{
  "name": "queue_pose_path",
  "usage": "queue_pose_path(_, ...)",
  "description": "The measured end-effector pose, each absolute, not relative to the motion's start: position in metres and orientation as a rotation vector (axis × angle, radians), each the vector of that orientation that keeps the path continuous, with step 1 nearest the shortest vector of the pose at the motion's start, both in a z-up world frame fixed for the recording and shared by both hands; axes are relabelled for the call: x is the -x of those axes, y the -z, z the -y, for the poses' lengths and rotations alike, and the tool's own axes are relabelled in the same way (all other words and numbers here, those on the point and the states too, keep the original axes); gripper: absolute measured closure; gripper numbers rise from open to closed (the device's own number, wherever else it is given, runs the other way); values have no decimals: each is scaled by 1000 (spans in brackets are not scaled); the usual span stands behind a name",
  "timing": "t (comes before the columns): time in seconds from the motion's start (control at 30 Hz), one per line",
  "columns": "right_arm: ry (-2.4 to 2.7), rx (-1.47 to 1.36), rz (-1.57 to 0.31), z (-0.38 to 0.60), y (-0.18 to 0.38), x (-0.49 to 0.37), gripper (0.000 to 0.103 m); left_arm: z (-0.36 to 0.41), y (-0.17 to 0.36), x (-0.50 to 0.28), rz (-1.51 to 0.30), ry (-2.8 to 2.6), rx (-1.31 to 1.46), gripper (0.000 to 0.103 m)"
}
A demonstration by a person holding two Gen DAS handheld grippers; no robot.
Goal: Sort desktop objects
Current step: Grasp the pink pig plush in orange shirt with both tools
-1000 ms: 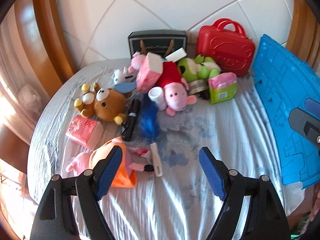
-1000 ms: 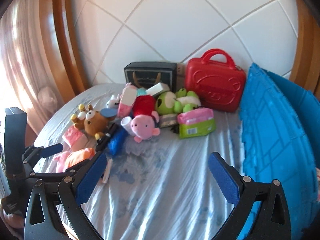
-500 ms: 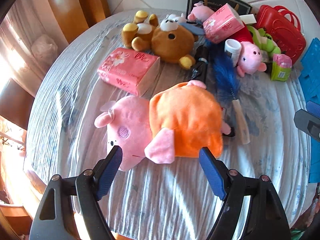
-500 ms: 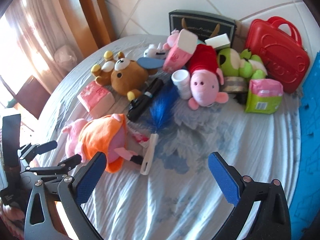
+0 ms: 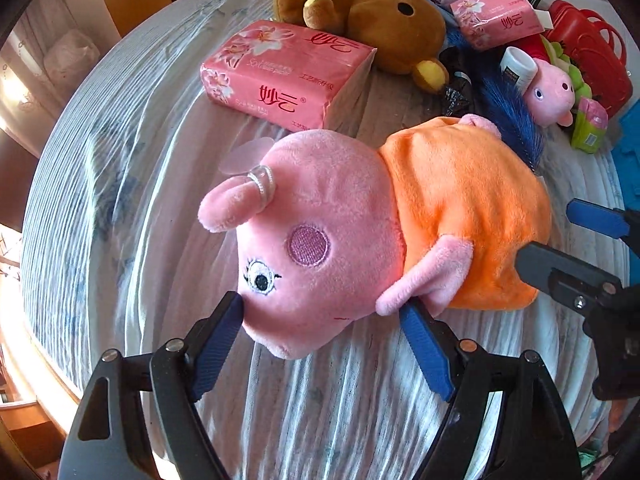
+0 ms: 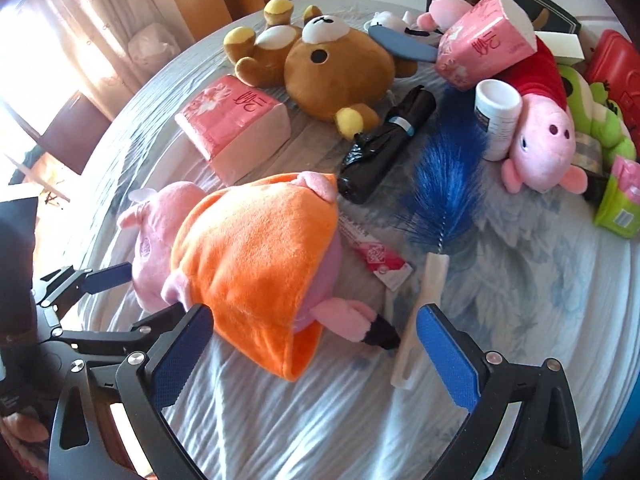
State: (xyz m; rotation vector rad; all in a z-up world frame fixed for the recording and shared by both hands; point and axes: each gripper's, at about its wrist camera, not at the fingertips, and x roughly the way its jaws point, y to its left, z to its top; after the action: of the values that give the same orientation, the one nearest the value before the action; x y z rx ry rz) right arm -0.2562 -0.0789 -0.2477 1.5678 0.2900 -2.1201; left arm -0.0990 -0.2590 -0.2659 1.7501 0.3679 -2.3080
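Pig plush in the orange dress [image 5: 360, 240] lies on its side on the tablecloth [image 5: 120, 160], head between my left tongs [image 5: 320, 312]. Left jaws are opening, spread either side of the snout; the left pad [image 5: 224, 328] is right at the snout, the right pad sits under the plush's arm. No squeeze that I can see.

My right tongs [image 6: 312, 344] are spread wide over the dress hem and the leg with the black shoe, pads clear of the fabric. The white brush handle [image 6: 420, 312] lies just inside the right pad.

Ahead of the right tongs: red sachet [image 6: 372, 256], blue brush bristles [image 6: 448, 184], black rolled bag [image 6: 384, 144]. Ahead of the left tongs: pink tissue pack [image 5: 288, 76], brown bear [image 5: 380, 28] touching it behind. Far right of both: second pig plush [image 6: 544, 148], white bottle [image 6: 498, 116], green frog [image 6: 600, 120], red case [image 5: 592, 60].
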Motion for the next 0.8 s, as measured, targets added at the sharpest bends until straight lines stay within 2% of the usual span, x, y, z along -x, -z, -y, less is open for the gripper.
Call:
queue_pose_path(0.03, 2113, -1580, -290, 83, 252, 259, 0, 259, 268, 100, -354, 2312, -1762, 16)
queue_pose_path(0.23, 2058, -1631, -261, 98, 275, 269, 0, 261, 277, 104, -331, 2335, -1816, 9)
queue_pose_path(0.37, 2034, -1645, -225, 100, 280, 275, 0, 258, 293, 107, -218, 2286, -1852, 9)
queue_pose_path(0.57, 2001, -1664, -188, 97, 285, 277, 0, 258, 300, 117, -224, 2305, -1851, 9)
queue_pose_path(0.67, 2000, -1662, -186, 97, 285, 277, 0, 246, 297, 122, -175, 2349, -1848, 16)
queue_pose_path(0.8, 1935, -1689, -160, 104, 299, 282, 0, 241, 296, 127, -154, 2372, -1821, 19)
